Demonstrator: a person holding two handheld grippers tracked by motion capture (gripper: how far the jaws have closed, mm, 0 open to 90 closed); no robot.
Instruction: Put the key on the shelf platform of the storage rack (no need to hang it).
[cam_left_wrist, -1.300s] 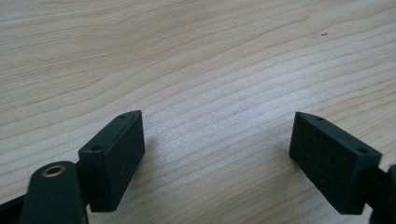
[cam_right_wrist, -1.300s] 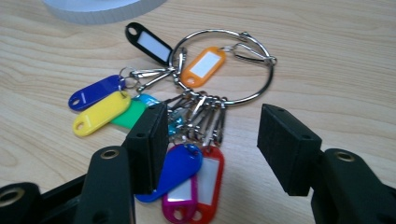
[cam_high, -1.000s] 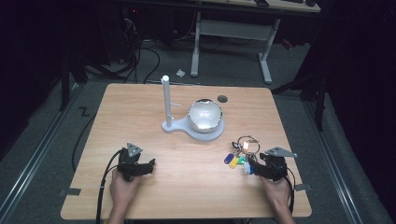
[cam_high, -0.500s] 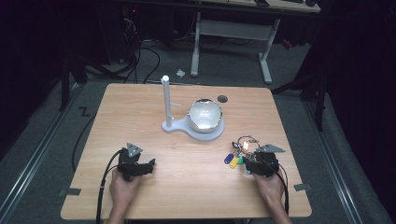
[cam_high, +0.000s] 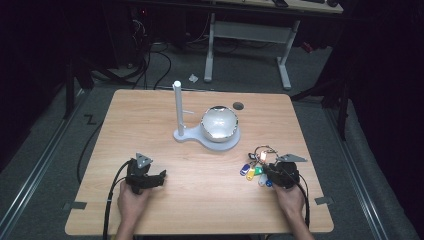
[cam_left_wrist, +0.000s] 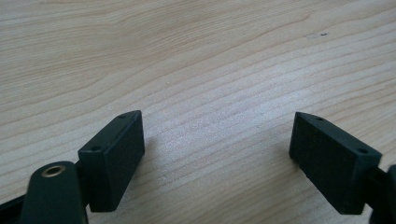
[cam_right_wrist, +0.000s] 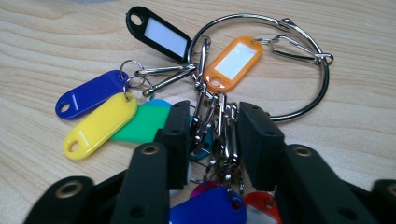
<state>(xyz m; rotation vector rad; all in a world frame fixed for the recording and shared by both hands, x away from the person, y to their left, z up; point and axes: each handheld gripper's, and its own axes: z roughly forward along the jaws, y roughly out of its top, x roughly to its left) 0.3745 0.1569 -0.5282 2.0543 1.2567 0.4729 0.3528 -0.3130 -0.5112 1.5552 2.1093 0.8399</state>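
A bunch of coloured key tags (cam_high: 253, 169) on a large metal ring (cam_right_wrist: 306, 77) lies on the wooden table (cam_high: 200, 200) at the front right. The right gripper view shows black (cam_right_wrist: 159, 33), orange (cam_right_wrist: 232, 60), blue (cam_right_wrist: 91, 93), yellow (cam_right_wrist: 98, 123) and green (cam_right_wrist: 144, 122) tags fanned out. My right gripper (cam_right_wrist: 214, 135) has its jaws close together around the tags' metal clips (cam_right_wrist: 224, 126). From above, that right gripper (cam_high: 274, 176) sits on the bunch's near side. My left gripper (cam_high: 159, 176) rests at the front left, jaws wide apart over bare wood (cam_left_wrist: 219, 154).
A white stand (cam_high: 180, 134) with an upright post (cam_high: 177, 105) and a shiny dome (cam_high: 219, 123) sits mid-table toward the back. Behind it is a small round hole (cam_high: 238, 106) in the tabletop. Dark floor, cables and a desk frame surround the table.
My right gripper has slid left and forward onto the key tag bunch and its jaws have come in around the clips. The left gripper has stayed where it was.
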